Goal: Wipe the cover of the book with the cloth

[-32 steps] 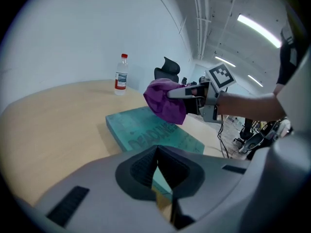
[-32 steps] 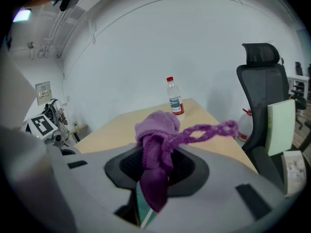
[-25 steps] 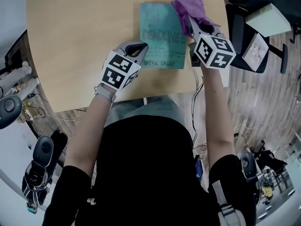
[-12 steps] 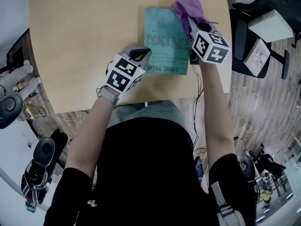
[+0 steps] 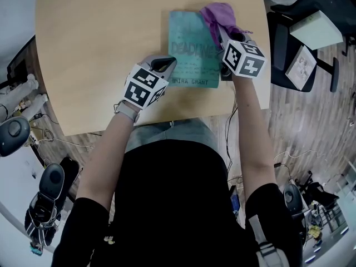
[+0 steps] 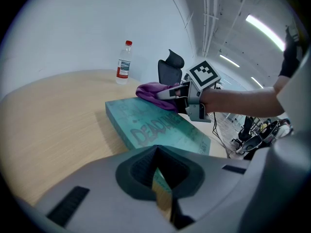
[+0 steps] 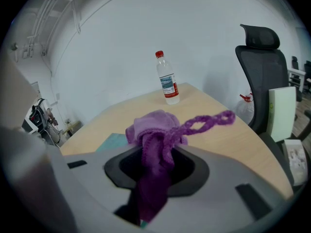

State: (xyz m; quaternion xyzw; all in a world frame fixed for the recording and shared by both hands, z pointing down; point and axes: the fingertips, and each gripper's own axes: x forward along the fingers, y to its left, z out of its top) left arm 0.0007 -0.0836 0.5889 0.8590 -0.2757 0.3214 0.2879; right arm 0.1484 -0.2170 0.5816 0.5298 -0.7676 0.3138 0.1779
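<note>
At the near right part of the table (image 5: 83, 38), the teal book (image 5: 189, 54) lies flat with its cover up, its long sides running near to far and its title end toward me. I read the layout as a two-handed job: one tool steadies the book so it cannot slide on the smooth wood, while the other carries the cloth across it.

The left gripper (image 5: 166, 65) has its jaws fully together and nothing pinched between them. Its tips sit at the book's near left corner, and through the thin slit between them I see only a sliver of cover and table. I judge it is pressing down there as a hold-down, though I cannot confirm actual contact.

The right gripper (image 5: 222, 33) is clamped on the purple cloth (image 5: 218, 14). A strip of fabric runs through the jaws, and the bunched bulk spills out in front with a twisted tail trailing to the right. That bunch appears to rest on the far right corner of the cover, so most of the cover lies nearer and to the left of it, unwiped as far as I can judge.

A water bottle (image 7: 167, 84) stands on the far side of the table, well apart from the book.
</note>
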